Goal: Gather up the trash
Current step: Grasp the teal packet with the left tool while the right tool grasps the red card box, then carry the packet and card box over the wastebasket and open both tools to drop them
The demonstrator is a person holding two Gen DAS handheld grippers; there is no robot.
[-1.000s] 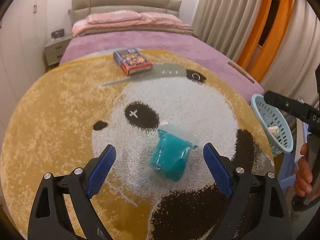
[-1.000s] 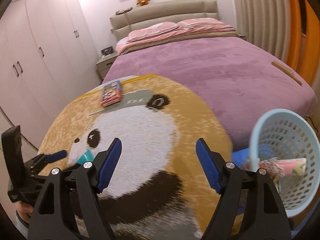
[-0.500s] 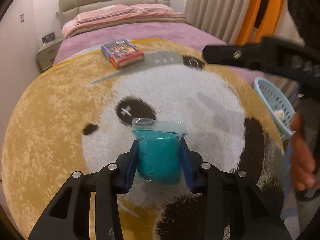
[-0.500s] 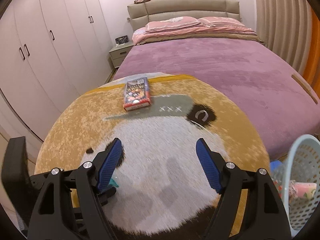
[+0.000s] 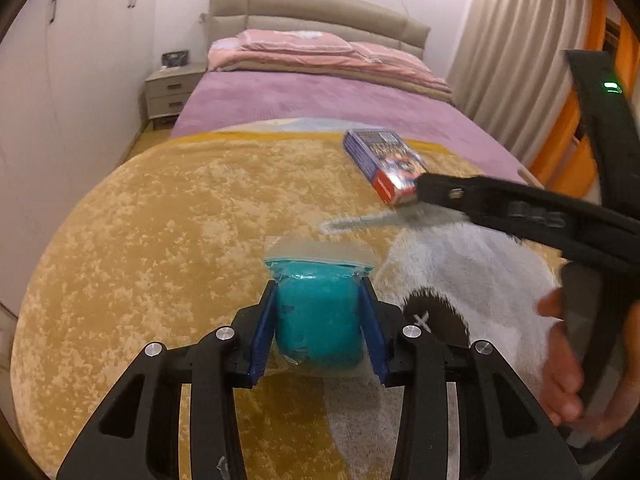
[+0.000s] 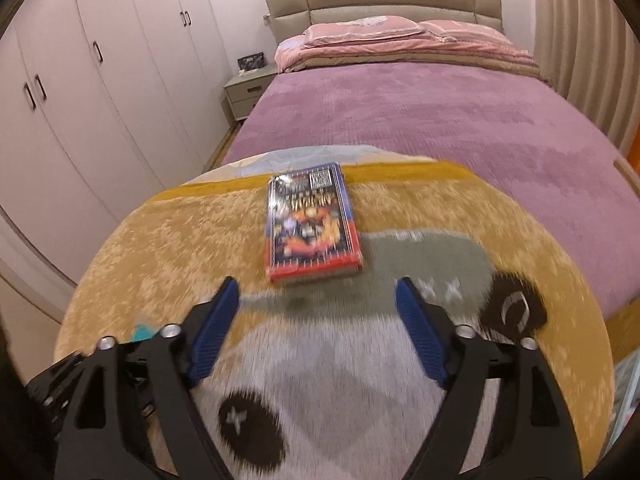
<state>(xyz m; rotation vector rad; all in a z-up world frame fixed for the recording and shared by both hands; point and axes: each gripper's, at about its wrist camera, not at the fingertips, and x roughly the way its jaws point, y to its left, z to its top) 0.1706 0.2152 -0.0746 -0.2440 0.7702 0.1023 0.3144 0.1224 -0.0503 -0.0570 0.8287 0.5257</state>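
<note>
The left gripper (image 5: pixel 318 322) has its jaws clamped on the teal packet (image 5: pixel 318 316), pads bearing on both flanks, the clear sealed end projecting forward above the panda blanket (image 5: pixel 160 240) on the bed (image 6: pixel 440 120). The right gripper (image 6: pixel 316 332) has its jaws spread wide and empty, aimed at the boxed book (image 6: pixel 312 224) lying flat just ahead. Recommended: straddle the box across its narrower sides, seat the pads low before closing. The packet looks soft; firm, even pressure should prevent slippage. No bin is clearly visible.
</note>
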